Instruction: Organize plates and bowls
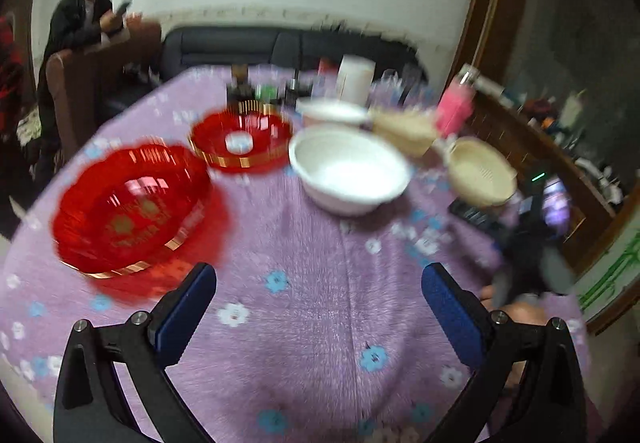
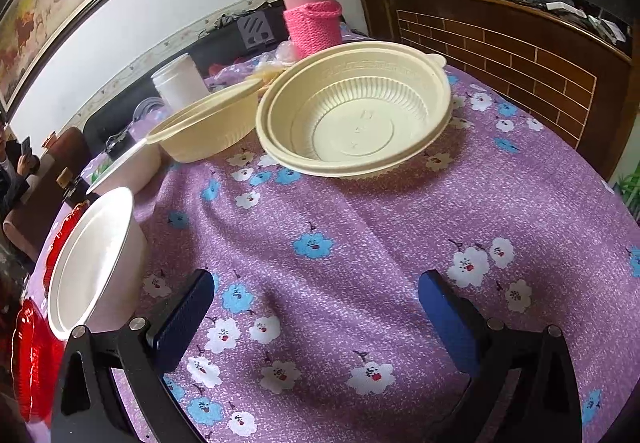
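Observation:
In the left wrist view a large red plastic plate [image 1: 132, 211] with a gold rim lies at left, a second red plate [image 1: 241, 141] behind it. A white bowl [image 1: 348, 167] sits at centre, another white bowl [image 1: 332, 113] behind it, and two beige bowls [image 1: 482, 173] [image 1: 402, 127] to the right. My left gripper [image 1: 318, 299] is open and empty above the cloth. In the right wrist view a beige ribbed bowl [image 2: 356, 115] sits ahead, a second beige bowl [image 2: 208, 127] left of it, a white bowl [image 2: 94, 259] at far left. My right gripper [image 2: 316, 307] is open and empty.
A round table carries a purple flowered cloth [image 2: 360, 235]. A pink flask in a knitted sleeve [image 2: 310, 11] and a white jar [image 2: 178, 81] stand behind the bowls. Bottles and cups [image 1: 280, 87] crowd the far edge. A wooden chair back [image 2: 520, 55] stands at right. A person [image 1: 86, 23] sits beyond.

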`<state>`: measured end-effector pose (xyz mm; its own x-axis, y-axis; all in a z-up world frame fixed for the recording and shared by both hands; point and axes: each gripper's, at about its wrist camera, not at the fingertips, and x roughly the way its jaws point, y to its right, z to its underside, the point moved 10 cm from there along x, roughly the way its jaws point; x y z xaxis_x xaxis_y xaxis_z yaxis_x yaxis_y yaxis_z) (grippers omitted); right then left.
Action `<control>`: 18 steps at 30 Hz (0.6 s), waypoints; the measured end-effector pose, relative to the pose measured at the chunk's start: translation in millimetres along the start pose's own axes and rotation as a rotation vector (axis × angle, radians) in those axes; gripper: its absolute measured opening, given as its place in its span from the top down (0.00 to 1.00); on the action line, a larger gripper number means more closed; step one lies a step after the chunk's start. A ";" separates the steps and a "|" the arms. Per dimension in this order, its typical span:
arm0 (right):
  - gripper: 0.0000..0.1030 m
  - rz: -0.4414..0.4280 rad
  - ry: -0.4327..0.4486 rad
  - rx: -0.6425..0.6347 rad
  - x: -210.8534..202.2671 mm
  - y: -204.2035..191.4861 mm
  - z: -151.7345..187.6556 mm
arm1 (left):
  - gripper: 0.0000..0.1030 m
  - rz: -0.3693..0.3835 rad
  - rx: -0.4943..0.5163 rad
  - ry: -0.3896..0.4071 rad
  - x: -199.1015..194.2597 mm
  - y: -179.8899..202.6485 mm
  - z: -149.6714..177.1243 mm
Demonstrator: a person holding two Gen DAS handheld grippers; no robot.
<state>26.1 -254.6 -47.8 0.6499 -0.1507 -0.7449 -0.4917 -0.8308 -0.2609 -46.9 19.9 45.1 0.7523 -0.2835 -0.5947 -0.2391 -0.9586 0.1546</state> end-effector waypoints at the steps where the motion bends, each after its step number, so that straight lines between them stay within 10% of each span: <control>1: 0.01 0.004 0.000 -0.005 -0.2 -0.6 0.0 | 0.00 0.010 0.013 0.023 -14.3 -1.1 -7.3; 7: 0.01 0.001 0.092 -0.121 -59.5 -27.5 -4.4 | 0.00 0.054 -0.019 0.107 -101.6 -47.2 -54.6; 18: 0.00 -0.369 0.389 -0.242 -328.4 -150.9 -89.3 | 0.00 0.078 -0.104 0.223 -199.3 -126.4 -134.5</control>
<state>-61.4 -127.6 291.1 0.9404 0.0241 -0.3393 -0.0760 -0.9574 -0.2786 -84.1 194.1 250.3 0.8537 -0.3446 -0.3904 -0.2462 -0.9278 0.2804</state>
